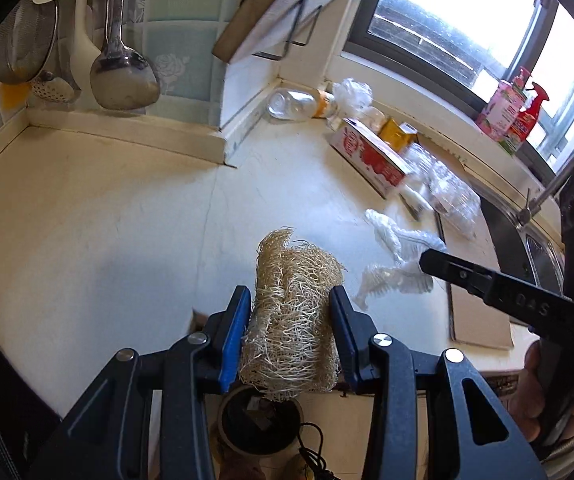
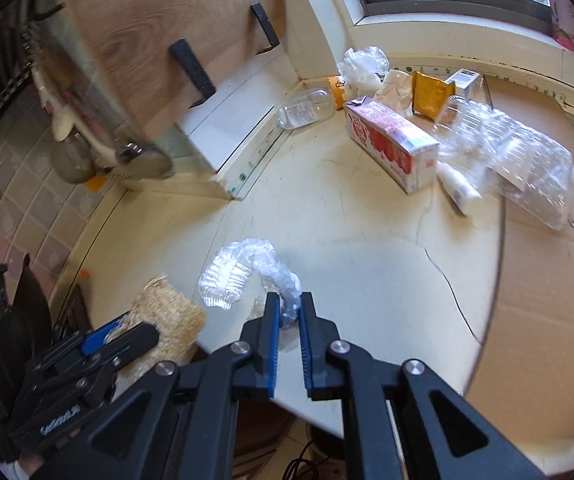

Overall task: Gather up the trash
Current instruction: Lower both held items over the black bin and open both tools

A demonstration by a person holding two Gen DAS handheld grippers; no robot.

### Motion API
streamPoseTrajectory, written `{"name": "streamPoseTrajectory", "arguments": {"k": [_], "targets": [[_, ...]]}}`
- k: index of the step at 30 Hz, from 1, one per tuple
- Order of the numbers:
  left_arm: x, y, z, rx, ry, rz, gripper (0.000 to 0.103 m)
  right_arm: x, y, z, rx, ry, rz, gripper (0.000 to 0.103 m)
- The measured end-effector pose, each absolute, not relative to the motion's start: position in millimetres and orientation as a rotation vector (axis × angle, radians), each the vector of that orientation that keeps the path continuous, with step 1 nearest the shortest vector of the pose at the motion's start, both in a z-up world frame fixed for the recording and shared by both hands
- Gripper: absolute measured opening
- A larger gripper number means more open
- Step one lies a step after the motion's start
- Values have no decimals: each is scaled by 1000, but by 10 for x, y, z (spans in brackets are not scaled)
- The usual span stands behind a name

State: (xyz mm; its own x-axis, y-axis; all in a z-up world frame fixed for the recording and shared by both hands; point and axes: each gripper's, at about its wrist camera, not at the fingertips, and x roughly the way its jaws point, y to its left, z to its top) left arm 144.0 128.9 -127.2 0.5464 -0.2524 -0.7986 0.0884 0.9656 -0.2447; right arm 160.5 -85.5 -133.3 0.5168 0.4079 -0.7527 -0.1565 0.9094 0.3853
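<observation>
Nearest me, low centre, my left hand-held gripper pinches a loofah scrubber. Right of it, my right hand-held gripper is clamped on crinkled clear plastic wrap above the pale surface; a milk carton lies upper right.

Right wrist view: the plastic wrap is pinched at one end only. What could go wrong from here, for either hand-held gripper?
1. The right hand-held gripper holds just the tail of the wrap; the dangling part may slip free or snag the counter edge.
2. The loofah in the left hand-held gripper is springy and sticks out both ways, so it could work loose.
</observation>
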Motion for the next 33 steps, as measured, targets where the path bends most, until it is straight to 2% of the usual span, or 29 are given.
{"name": "streamPoseTrajectory", "arguments": {"k": [6,12,21,33], "targets": [[934,1119,-1379,-166,1005,-212,39,954,-933,-1440,194,1012,379,9],[546,967,-1822,-158,1095,-203,39,544,-904,-1891,121,1123,406,9],[253,954,-2928,-177,1285,-172,39,414,-788,-3100,83,1341,365,9],[269,1089,-4475,-220,1453,-152,43,608,-514,-4550,16,1481,288,11]]}}
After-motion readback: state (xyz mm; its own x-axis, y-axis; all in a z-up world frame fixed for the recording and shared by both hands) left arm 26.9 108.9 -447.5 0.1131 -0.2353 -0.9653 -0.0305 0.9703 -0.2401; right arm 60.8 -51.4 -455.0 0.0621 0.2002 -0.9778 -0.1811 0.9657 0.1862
